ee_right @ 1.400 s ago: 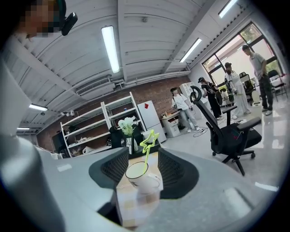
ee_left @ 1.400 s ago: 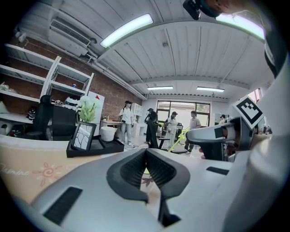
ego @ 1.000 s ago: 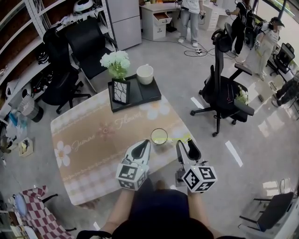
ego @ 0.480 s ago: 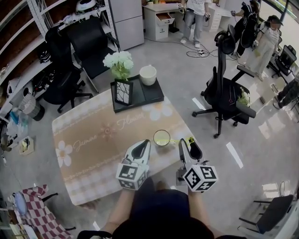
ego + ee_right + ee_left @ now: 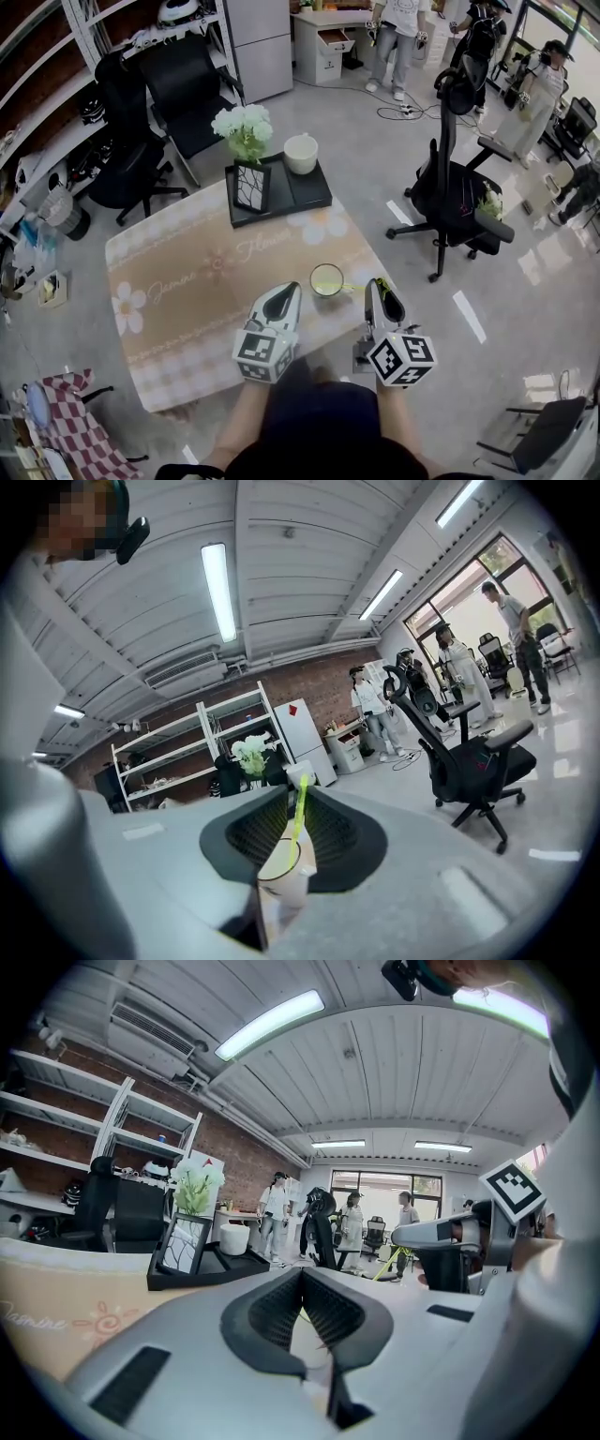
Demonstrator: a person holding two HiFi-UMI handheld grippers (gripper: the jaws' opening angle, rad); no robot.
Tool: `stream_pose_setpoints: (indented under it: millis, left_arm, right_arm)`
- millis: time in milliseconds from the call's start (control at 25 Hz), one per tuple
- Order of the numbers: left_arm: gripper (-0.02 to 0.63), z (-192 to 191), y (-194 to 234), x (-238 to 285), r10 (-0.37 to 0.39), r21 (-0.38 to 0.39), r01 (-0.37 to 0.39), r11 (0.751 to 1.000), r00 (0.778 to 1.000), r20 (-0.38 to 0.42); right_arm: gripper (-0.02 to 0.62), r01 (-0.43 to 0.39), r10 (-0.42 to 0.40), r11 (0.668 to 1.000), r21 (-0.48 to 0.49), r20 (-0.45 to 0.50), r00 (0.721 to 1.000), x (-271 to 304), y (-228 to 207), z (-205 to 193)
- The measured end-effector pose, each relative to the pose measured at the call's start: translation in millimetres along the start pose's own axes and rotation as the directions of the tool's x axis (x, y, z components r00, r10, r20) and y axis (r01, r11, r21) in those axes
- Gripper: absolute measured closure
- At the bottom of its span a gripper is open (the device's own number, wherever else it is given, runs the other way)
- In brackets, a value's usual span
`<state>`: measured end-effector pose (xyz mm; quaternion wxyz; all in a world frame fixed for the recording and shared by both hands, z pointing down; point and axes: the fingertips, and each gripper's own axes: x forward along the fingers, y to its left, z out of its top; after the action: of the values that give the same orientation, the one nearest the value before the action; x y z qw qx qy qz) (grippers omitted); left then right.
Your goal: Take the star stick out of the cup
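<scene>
A pale cup [image 5: 326, 279] stands near the table's front edge, between my two grippers. The yellow-green star stick [image 5: 352, 286] leans out of it to the right. My right gripper [image 5: 379, 287] has just been closing, and its jaws now pinch the stick's outer end. In the right gripper view the stick [image 5: 298, 810] runs up between the closed pads of the right gripper [image 5: 298, 787], with the cup [image 5: 281, 866] just beyond. My left gripper [image 5: 292, 290] hovers left of the cup, shut and empty; in its own view the left gripper [image 5: 302, 1271] has its tips together.
A black tray [image 5: 302, 187] at the table's far side holds a picture frame [image 5: 248, 187], white flowers [image 5: 243, 123] and a white pot [image 5: 301, 152]. Office chairs [image 5: 457, 192] stand right of and behind the table [image 5: 178, 281]. People stand at the back; shelves line the left wall.
My right gripper's jaws stood wide apart beside the stick's end; they have come together on the stick. The left gripper and the cup have stayed put.
</scene>
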<state>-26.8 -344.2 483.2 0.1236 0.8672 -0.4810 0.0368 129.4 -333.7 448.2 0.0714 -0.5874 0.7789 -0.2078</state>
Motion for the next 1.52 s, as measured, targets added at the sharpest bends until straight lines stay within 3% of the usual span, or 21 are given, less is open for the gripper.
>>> stream_pose_setpoints:
  millis: [360, 1520]
  left_arm:
    - [0.597, -3, -1, 0, -0.006, 0.007, 0.006, 1.0, 1.0, -0.01]
    - [0.597, -3, -9, -14, -0.012, 0.004, 0.012, 1.0, 1.0, 0.006]
  right_arm:
    - [0.578, -0.016, 0.016, 1.0, 0.02, 0.011, 1.0, 0, 3, 0]
    - [0.58, -0.031, 0.035, 0.999, -0.039, 0.087, 0.996, -25, 20, 25]
